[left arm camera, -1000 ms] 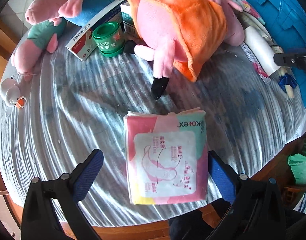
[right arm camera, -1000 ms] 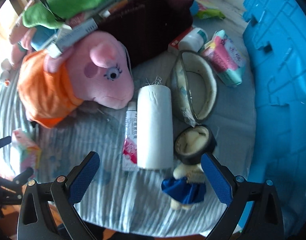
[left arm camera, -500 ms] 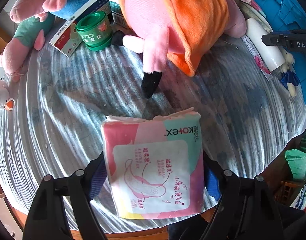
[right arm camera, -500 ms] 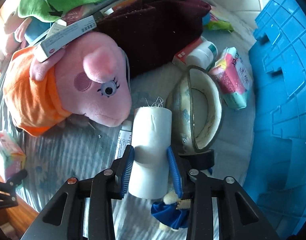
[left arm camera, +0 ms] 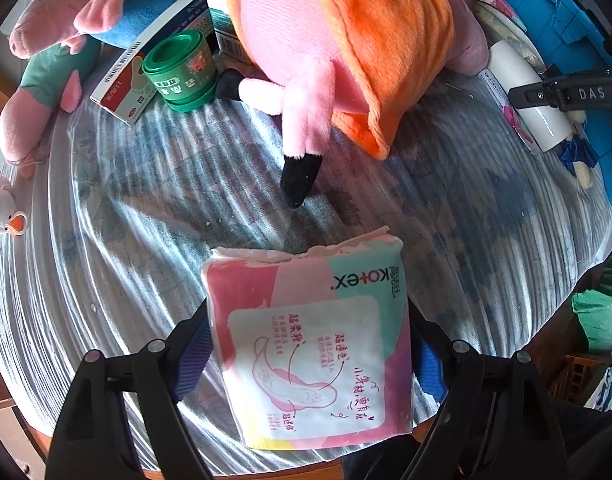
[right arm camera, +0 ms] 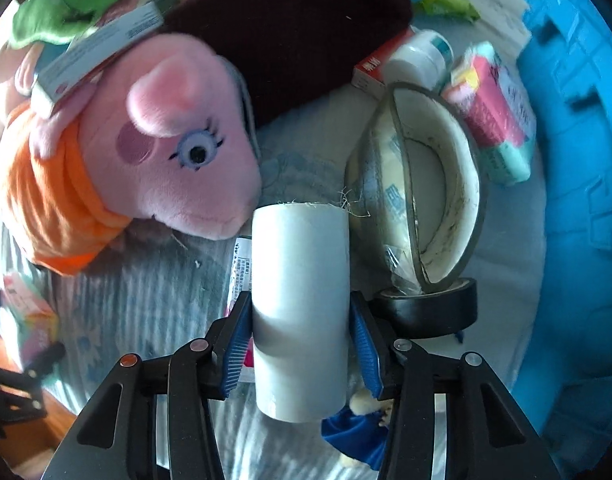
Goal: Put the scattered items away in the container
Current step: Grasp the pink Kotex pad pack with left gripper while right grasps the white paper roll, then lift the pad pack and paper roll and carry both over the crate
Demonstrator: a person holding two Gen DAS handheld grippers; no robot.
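Observation:
My left gripper [left arm camera: 306, 344] is shut on a pink and teal Kotex pad pack [left arm camera: 309, 340] and holds it just above the striped tablecloth [left arm camera: 126, 240]. My right gripper [right arm camera: 302, 336] is shut on a white roll [right arm camera: 300, 304], its blue pads [right arm camera: 238, 344] pressed on both sides. The roll also shows in the left wrist view [left arm camera: 525, 96]. The blue container [right arm camera: 577, 160] stands at the right. A pink pig plush in an orange dress [left arm camera: 337, 40] lies in the middle; its head [right arm camera: 178, 160] is just left of the roll.
A green tape roll [left arm camera: 182, 72], a medicine box [left arm camera: 146, 64], a second pig plush [left arm camera: 54, 52] and a small duck [left arm camera: 2, 216] lie at the left. A large clear tape ring [right arm camera: 425, 200], black tape [right arm camera: 429, 312], a pink tube [right arm camera: 238, 280], a blue-dressed doll [right arm camera: 357, 436] and another pad pack [right arm camera: 493, 116] surround the roll.
Both grippers went from open to shut. The left one closed on the pad pack and raised it slightly. The right one moved forward and closed on the white roll.

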